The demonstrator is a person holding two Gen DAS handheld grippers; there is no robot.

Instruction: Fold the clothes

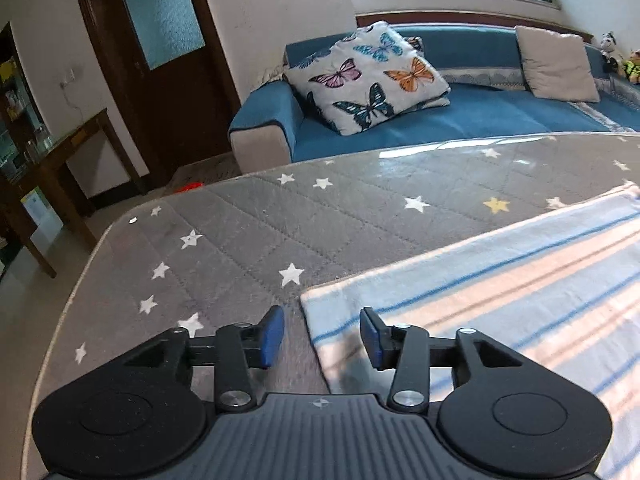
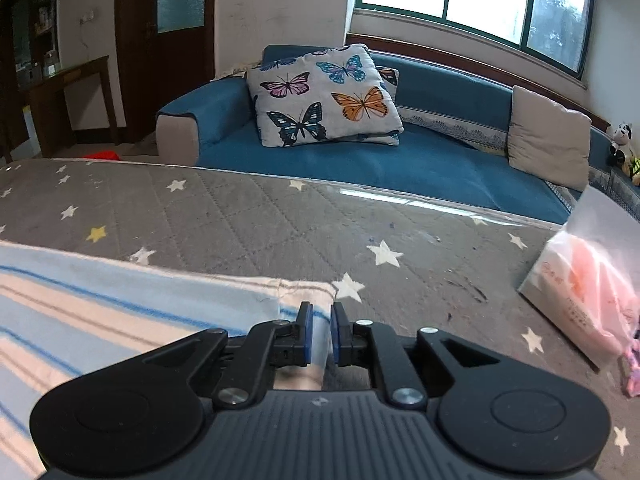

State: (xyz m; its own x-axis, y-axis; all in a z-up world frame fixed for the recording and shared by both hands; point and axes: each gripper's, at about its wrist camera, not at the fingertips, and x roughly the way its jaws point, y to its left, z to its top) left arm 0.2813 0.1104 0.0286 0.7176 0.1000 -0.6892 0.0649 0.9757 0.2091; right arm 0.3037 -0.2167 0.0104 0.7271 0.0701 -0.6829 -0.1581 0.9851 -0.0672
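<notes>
A light blue and pink striped cloth (image 1: pixel 500 292) lies flat on the grey star-patterned table (image 1: pixel 248 224). My left gripper (image 1: pixel 322 338) is open and hovers over the cloth's left edge, one finger on each side of it, holding nothing. In the right wrist view the same cloth (image 2: pixel 120 312) lies at the left. My right gripper (image 2: pixel 319 332) is nearly closed, its blue pads pinching the cloth's right edge on the table (image 2: pixel 280 220).
A clear plastic bag with pink contents (image 2: pixel 592 280) lies on the table at the right. Beyond the far edge stands a blue sofa (image 2: pixel 400 160) with a butterfly cushion (image 2: pixel 324 96). A wooden side table (image 1: pixel 68 148) and a door are at the left.
</notes>
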